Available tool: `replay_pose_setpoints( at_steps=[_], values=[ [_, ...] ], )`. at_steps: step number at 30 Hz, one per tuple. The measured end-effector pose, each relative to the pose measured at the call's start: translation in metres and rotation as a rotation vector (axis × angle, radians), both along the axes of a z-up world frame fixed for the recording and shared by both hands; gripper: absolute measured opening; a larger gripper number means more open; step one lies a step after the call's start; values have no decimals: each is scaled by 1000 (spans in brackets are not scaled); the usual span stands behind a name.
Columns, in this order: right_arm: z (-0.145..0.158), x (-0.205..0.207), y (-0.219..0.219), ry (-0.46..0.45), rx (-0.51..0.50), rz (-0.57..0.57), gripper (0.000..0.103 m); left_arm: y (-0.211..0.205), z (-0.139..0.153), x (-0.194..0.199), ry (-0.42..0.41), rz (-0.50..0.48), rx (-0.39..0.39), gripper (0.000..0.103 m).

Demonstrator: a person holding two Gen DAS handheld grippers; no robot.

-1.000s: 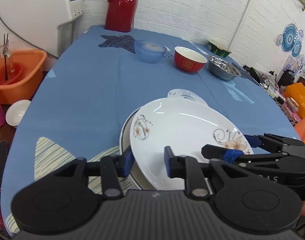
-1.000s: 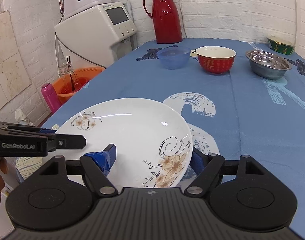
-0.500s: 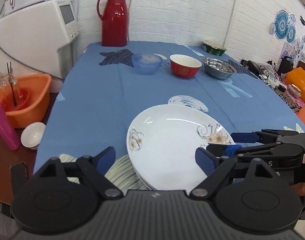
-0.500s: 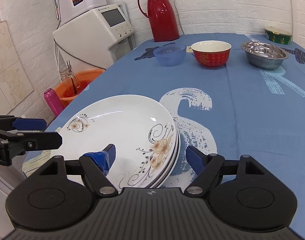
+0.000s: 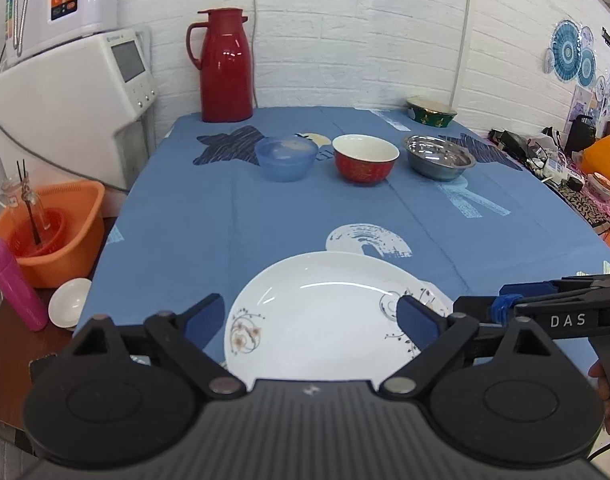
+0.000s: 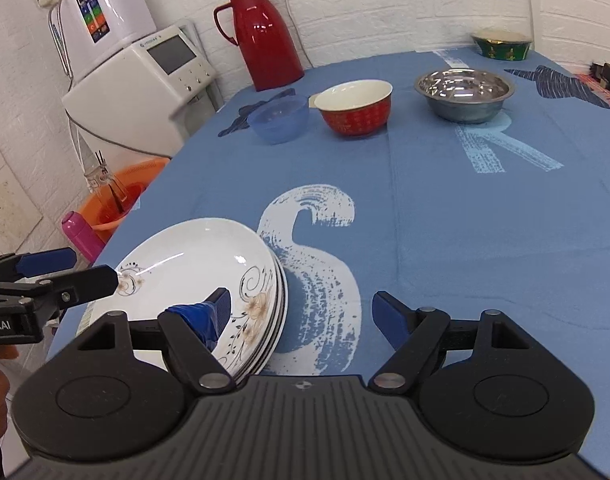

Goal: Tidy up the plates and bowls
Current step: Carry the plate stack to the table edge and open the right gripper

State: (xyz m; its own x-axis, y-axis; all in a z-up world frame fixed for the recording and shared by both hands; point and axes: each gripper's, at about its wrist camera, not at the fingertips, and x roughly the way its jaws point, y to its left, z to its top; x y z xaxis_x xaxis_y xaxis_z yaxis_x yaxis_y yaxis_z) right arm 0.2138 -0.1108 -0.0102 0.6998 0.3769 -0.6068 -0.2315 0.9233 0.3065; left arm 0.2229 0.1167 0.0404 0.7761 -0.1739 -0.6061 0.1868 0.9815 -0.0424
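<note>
So the table (image 5: pixel 177 200) is the big thing here, covered in a blue cloth with white and dark brush-stroke prints, and I'll place everything off the stack of white plates (image 6: pixel 193 268) sitting at its near edge. Off the table's left side, past the plates, there's a white machine (image 5: pixel 65 104) with a screen, and on the far end of the table beyond the plates stands a red thermos jug (image 5: pixel 224 66). Down low to the left of the plates is an orange basin (image 5: pixel 61 232) with a pink bottle (image 5: pixel 11 284) and a little white bowl (image 5: pixel 69 303) near it. Well beyond the plates, three bowls sit in a row: a steel bowl (image 6: pixel 465 94), a red bowl (image 6: pixel 357 108) and a pale blue plastic bowl (image 6: pixel 279 118), with a green bowl (image 6: pixel 501 45) further back near the wall. The plates have floral swirls on the rim and you can see several edges stacked in the right wrist view. The left claw (image 5: pixel 309 316) hangs over the top plate with its jaws spread wide, holding nothing. The right claw (image 6: pixel 303 310) is also wide and empty, one blue pad over the plates' right rim, the other over bare cloth.
</note>
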Motion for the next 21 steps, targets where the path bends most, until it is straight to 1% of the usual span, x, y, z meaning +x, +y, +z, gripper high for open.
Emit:
replay_pose_setpoints(
  at_steps=[1,3,6,9,12,18,21],
  values=[
    [0,0,-5,-2,2,-5,64,-4,1,1,-5,-4,2,101],
    [-3,4,-14,17,-4,1,64,-11,5,4,-17,-14,11,101],
    [-10,10,-28,75,-14,6,64,-23,8,10,-18,-34,25,101],
    [-14,11,-45,85,-8,-15,64,-34,10,18,-9,-53,31,101],
    [-15,13,-62,94,7,-47,65,-49,9,30,16,-72,26,101],
    [-17,24,-93,99,26,-91,65,-74,2,54,93,-111,-12,101],
    [-21,34,-110,108,41,-123,65,-90,-2,68,130,-133,-8,101]
  ],
)
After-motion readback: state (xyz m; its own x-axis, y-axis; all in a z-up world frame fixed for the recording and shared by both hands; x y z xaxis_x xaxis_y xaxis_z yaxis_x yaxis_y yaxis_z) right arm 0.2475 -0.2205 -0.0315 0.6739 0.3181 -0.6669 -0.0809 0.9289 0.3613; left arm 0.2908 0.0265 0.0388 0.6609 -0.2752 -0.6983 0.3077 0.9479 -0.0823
